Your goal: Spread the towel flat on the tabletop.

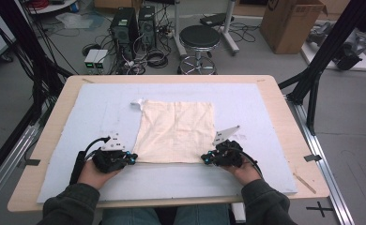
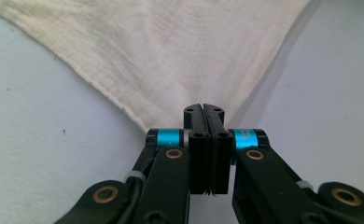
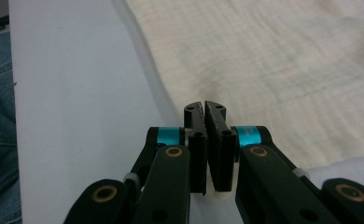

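Cloth (image 1: 176, 132) lies flat on the mat (image 1: 59, 140), roughly midway between the mat's left and right edges, its near edge well back from the mat's near edge. Mat covers most of the table (image 1: 54, 101), table margin showing on all sides.

Left gripper (image 1: 133, 159) at the cloth's near left corner, jaws closed on that corner (image 2: 171, 112). Right gripper (image 1: 204, 160) at the near right corner, jaws pressed together over the cloth edge (image 3: 264, 70).

A small tag (image 1: 137, 103) sits at the cloth's far left corner.

Behind the table, on the floor: stool (image 1: 199, 37); cardboard box (image 1: 291, 23) to its right.
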The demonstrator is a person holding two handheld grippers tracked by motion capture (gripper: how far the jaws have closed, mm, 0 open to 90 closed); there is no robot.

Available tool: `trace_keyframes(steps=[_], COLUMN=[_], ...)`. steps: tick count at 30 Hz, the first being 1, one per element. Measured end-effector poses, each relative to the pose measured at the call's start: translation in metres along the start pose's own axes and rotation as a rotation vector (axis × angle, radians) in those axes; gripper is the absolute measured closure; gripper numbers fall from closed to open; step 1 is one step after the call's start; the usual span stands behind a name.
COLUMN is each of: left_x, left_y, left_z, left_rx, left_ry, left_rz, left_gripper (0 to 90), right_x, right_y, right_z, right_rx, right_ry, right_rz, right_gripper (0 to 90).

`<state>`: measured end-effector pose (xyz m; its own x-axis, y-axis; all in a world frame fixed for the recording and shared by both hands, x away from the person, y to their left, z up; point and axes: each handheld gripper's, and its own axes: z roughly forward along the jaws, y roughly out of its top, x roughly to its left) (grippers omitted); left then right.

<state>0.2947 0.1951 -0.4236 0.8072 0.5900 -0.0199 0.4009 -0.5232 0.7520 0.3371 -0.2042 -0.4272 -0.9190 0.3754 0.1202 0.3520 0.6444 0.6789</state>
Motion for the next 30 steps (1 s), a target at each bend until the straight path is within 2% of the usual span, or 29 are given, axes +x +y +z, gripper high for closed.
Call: trace_keyframes(steps=[11,17,30], left_x=[-0.012,-0.02,-0.027], left_y=[-0.012,-0.016,-0.023], left_z=[-0.008,-0.01,-0.014], left_rx=[-0.021,-0.021,-0.023], left_ry=[0.015,0.025,0.03], left_rz=[-0.01,0.01,0.01], left_gripper=[88.5,88.5,88.4], right_x=[0.009,0.013,0.021], right_y=[-0.002,-0.004,-0.007], right_z=[0.0,-0.002,0.0], right_rx=[-0.007,-0.005,-0.01], right_ry=[0.01,0.006,0.017], right_rz=[-0.004,-0.005,-0.006], right_gripper=[87.8,87.8,87.7])
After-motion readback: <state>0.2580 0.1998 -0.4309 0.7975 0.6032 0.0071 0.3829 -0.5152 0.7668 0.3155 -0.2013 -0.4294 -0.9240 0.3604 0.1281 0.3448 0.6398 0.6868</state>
